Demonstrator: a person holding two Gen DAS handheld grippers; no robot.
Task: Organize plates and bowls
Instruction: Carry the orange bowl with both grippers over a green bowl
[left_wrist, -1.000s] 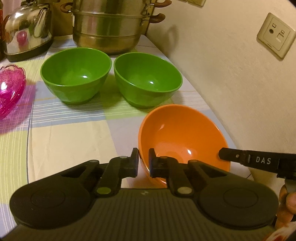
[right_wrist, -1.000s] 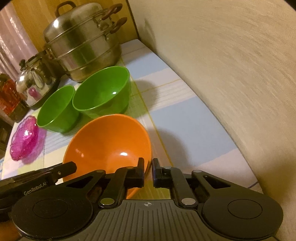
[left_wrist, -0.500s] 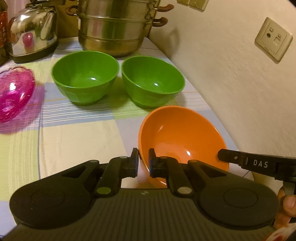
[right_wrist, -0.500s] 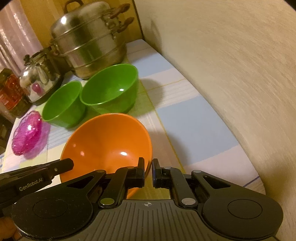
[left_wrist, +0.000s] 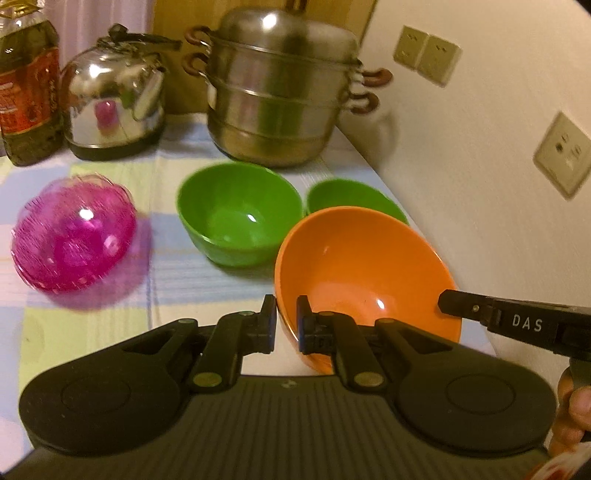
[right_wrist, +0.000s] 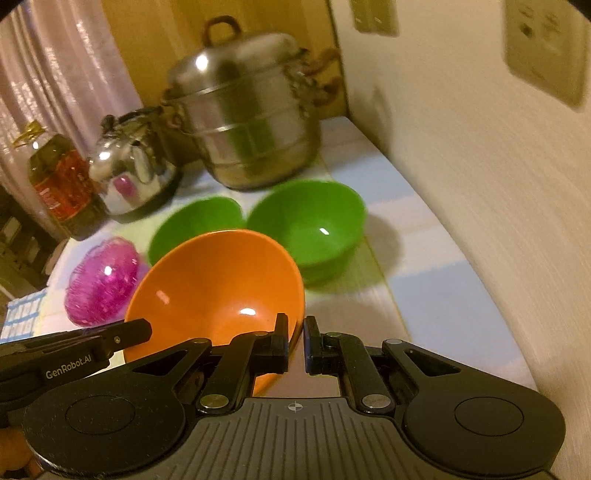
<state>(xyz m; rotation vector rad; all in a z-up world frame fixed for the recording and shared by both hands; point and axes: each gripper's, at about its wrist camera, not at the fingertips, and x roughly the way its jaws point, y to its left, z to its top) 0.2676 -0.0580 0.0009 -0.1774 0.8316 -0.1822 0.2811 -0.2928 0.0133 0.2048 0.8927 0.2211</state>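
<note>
An orange bowl (left_wrist: 362, 266) hangs tilted above the checked tablecloth (left_wrist: 184, 280), held from both sides. My left gripper (left_wrist: 287, 325) is shut on its near left rim. My right gripper (right_wrist: 295, 341) is shut on the opposite rim of the orange bowl (right_wrist: 221, 280); its finger tip (left_wrist: 448, 302) shows at the right of the left wrist view. Behind stand two green bowls side by side. The left green bowl (left_wrist: 236, 214) is in full sight; the right green bowl (left_wrist: 351, 197) is partly hidden by the orange one. Both green bowls (right_wrist: 310, 225) (right_wrist: 195, 225) are empty.
A pink glass bowl (left_wrist: 74, 232) sits at the left. At the back stand a steel steamer pot (left_wrist: 277, 103), a shiny kettle (left_wrist: 110, 103) and an oil bottle (left_wrist: 29, 92). The wall with sockets (left_wrist: 561, 155) runs close along the table's right edge.
Both grippers have risen with the orange bowl and carried it toward the green bowls. It now overlaps the right green bowl in the left wrist view. The grips are unchanged.
</note>
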